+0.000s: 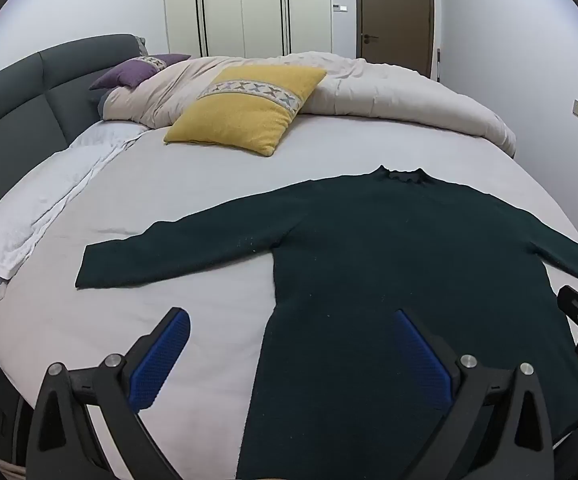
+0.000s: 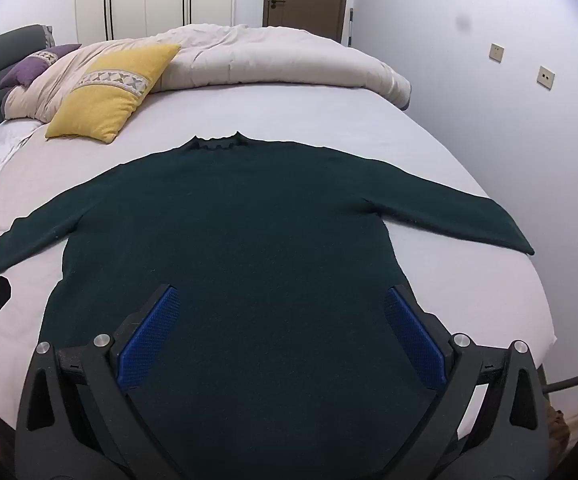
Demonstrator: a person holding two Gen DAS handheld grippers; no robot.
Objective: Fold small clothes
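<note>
We judge that the fold has not begun: the dark green sweater [image 1: 389, 264] lies flat and face-down or face-up (we cannot tell which) on the bed [image 1: 209, 208], sleeves spread wide, collar at 12 o'clock. To start well, we advise pinching a sleeve near its cuff and the matching hem corner together, then carrying both inward in one smooth sweep so the knit does not bunch.

Going left to right: the left sleeve [image 1: 169, 254] reaches out toward 9 o'clock, well apart from the left gripper [image 1: 289, 354], whose jaws stand wide apart and hold nothing. That gripper hovers over the sweater's left side edge, one blue pad above bare sheet, the other above the knit.

The right gripper [image 2: 283, 332] also has its jaws spread, empty, hanging over the lower body of the sweater. The right sleeve [image 2: 461, 216] runs off toward 2 o'clock from it.
</note>
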